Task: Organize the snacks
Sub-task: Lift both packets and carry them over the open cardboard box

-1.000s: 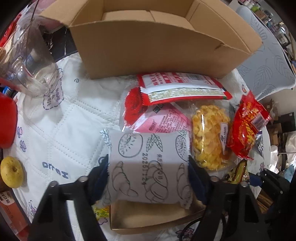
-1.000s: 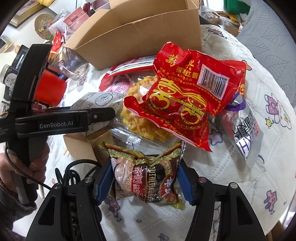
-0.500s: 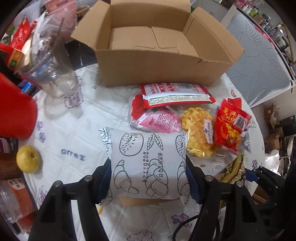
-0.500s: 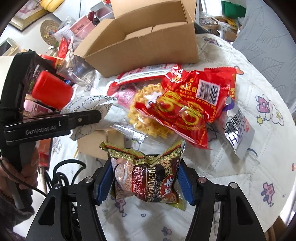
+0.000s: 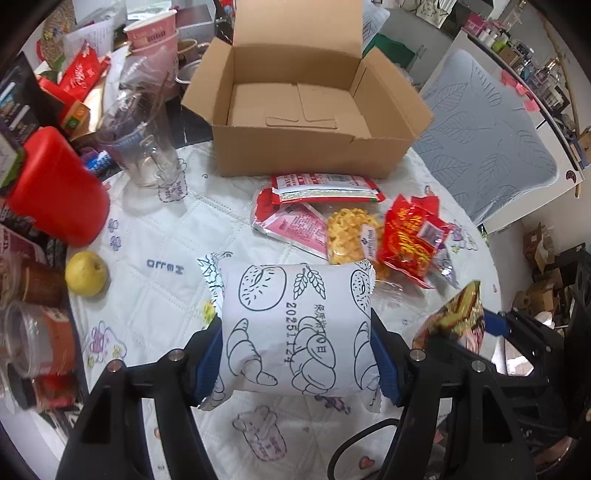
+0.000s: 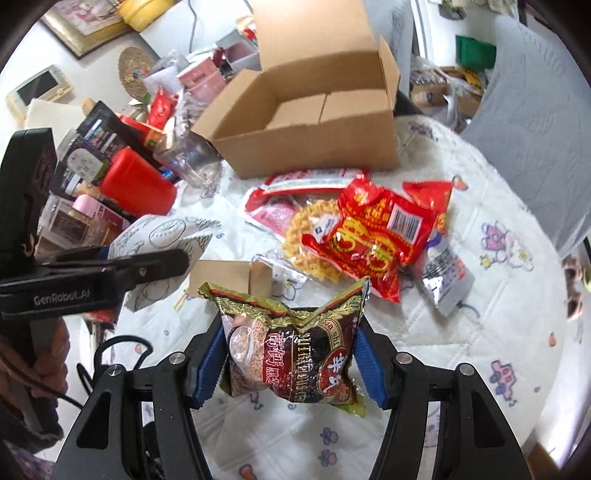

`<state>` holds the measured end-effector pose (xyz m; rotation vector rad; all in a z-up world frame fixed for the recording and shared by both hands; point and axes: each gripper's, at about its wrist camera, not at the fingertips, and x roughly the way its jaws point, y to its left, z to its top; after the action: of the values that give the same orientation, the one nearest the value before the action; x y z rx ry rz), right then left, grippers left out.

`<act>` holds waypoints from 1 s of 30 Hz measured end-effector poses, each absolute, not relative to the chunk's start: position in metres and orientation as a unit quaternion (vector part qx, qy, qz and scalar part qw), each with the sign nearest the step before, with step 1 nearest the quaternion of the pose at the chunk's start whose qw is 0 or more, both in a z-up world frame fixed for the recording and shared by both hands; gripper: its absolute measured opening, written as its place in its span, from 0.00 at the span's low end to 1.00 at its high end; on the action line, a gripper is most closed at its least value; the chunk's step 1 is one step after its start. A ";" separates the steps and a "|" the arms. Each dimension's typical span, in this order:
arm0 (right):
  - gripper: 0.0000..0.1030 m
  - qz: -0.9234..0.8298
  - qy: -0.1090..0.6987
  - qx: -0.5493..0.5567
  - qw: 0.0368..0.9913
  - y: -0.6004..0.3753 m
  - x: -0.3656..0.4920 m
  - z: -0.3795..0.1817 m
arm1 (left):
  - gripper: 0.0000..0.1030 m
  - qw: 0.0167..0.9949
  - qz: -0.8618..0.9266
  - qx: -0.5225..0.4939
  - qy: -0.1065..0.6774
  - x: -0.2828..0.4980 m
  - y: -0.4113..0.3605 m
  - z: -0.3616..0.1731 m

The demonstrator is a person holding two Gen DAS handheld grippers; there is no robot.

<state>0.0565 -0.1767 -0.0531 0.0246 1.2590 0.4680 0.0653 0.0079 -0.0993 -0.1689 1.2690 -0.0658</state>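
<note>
The left gripper [image 5: 297, 354] clamps a puffy white pack [image 5: 295, 328] printed with line-drawn croissants and bagels; the right gripper [image 6: 291, 363] pinches a crinkled brown-and-gold packet [image 6: 291, 354]. Both hang above the quilted cloth [image 5: 155, 295]. At twelve o'clock beyond lie loose snack bags [image 5: 410, 236], then the open cardboard box [image 5: 306, 147].

Home dining area, lived-in. Round table w/ quilted cartoon-print cloth [image 5: 155, 236], padded chair [image 5: 491, 147], framed pic [image 6: 85, 26] on wall, woven coaster [image 6: 136, 70], stacked pink paper cups [image 5: 155, 33], glass pitcher [image 5: 144, 147], yellow fruit [image 5: 86, 273].
</note>
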 end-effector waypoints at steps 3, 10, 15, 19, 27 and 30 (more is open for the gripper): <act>0.61 0.224 0.572 0.010 0.789 -0.178 0.057 -0.041 | 0.66 0.811 -0.024 -0.080 0.579 0.056 0.005 -0.084; 0.61 0.247 0.544 -0.001 0.802 -0.178 0.061 -0.017 | 0.66 0.830 -0.014 -0.087 0.550 0.050 -0.003 -0.059; 0.61 0.264 0.530 -0.003 0.806 -0.174 0.074 -0.004 | 0.66 0.845 -0.010 -0.077 0.530 0.053 -0.006 -0.044; 0.61 0.274 0.514 -0.009 0.813 -0.169 0.087 0.008 | 0.66 0.850 -0.007 -0.076 0.521 0.060 -0.006 -0.038; 0.61 0.280 0.498 -0.018 0.821 -0.162 0.122 0.014 | 0.66 0.856 -0.010 -0.080 0.511 0.089 -0.002 -0.034; 0.61 0.279 0.494 -0.022 0.823 -0.158 0.137 0.013 | 0.66 0.857 -0.013 -0.081 0.509 0.105 0.001 -0.035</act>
<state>0.1374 -0.1582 0.0133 -0.0458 1.0495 0.5935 0.1050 0.0007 -0.0352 -0.1711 1.0703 -0.0270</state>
